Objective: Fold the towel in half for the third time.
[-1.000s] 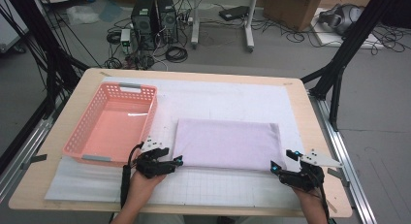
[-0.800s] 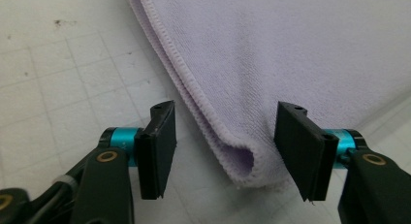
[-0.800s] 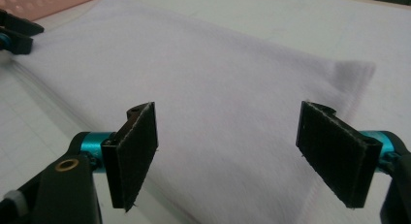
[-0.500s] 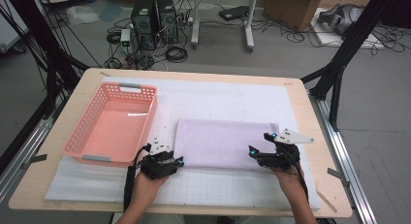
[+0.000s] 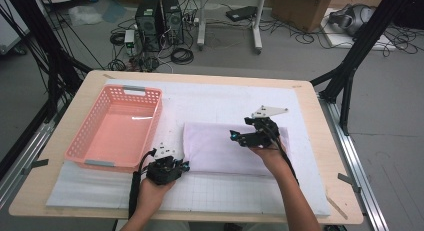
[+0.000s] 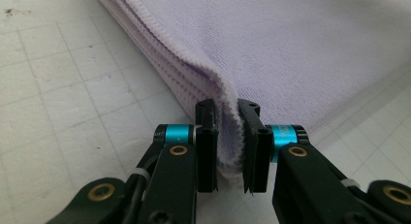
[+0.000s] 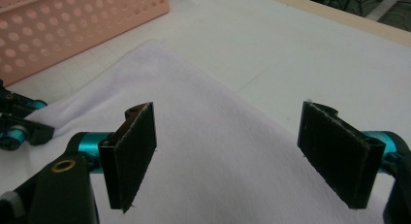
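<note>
You are pinching the near-left corner of the folded lilac terry towel [image 6: 291,44] on the white mat [image 5: 220,103] with your left gripper [image 6: 227,136], whose jaws have just been closing, while your right gripper [image 7: 242,151] is hovering spread wide over the towel, so be squeezing every layer firmly.

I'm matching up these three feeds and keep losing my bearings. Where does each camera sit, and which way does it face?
High view: above the person's side, looking forward and down on the table; both forearms enter from below.
Left gripper view: rides the left gripper, looking along its jaws pinching the folded purple towel at its corner.
Right gripper view: rides the right gripper, jaws wide open over the towel, facing the pink basket.
Shared: towel in all three; basket in two.
</note>
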`<state>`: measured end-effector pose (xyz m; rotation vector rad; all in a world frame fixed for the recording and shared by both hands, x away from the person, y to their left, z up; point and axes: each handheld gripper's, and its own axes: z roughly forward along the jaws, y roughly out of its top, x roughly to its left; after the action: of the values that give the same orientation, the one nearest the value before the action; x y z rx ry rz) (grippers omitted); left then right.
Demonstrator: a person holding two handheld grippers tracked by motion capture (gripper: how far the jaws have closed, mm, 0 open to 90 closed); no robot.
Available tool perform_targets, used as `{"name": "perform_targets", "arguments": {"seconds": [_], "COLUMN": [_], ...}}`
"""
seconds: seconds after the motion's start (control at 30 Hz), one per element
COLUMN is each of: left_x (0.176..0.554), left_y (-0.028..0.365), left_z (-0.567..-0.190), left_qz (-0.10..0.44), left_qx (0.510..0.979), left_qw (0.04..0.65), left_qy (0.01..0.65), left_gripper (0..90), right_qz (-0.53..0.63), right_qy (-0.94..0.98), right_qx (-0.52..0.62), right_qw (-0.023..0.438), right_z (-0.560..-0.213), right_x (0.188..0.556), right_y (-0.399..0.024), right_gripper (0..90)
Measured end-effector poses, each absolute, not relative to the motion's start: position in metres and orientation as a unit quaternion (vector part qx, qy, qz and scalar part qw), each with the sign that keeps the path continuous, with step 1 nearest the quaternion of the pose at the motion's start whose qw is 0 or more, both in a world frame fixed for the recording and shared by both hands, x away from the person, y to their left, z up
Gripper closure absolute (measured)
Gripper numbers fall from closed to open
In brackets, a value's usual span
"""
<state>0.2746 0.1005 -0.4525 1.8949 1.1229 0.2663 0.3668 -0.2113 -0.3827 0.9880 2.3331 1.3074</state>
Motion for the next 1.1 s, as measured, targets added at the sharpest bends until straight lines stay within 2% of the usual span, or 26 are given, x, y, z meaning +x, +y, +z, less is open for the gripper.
{"name": "perform_targets", "arguments": {"seconds": [0.37,0.57,0.83,1.1], "left_x": [0.276,0.276,0.276,0.276], "left_y": [0.105,0.106,0.107,0.108], "left_z": [-0.454,-0.454,-0.455,-0.455], "left_qz": [0.086,0.082,0.078,0.076], "left_qx": [0.750,0.749,0.745,0.743], "left_qw": [0.460,0.461,0.462,0.463], "left_qy": [0.467,0.470,0.474,0.477], "left_gripper": [80.9,80.7,80.7,80.7], "right_qz": [0.422,0.407,0.375,0.341], "right_qy": [0.844,0.855,0.878,0.898], "right_qx": [0.312,0.311,0.284,0.267], "right_qw": [0.114,0.089,0.092,0.075], "right_z": [-0.388,-0.404,-0.421,-0.434], "right_x": [0.403,0.417,0.433,0.441], "right_y": [-0.155,-0.133,-0.098,-0.075], "right_gripper": [20.9,28.8,31.1,41.2]}}
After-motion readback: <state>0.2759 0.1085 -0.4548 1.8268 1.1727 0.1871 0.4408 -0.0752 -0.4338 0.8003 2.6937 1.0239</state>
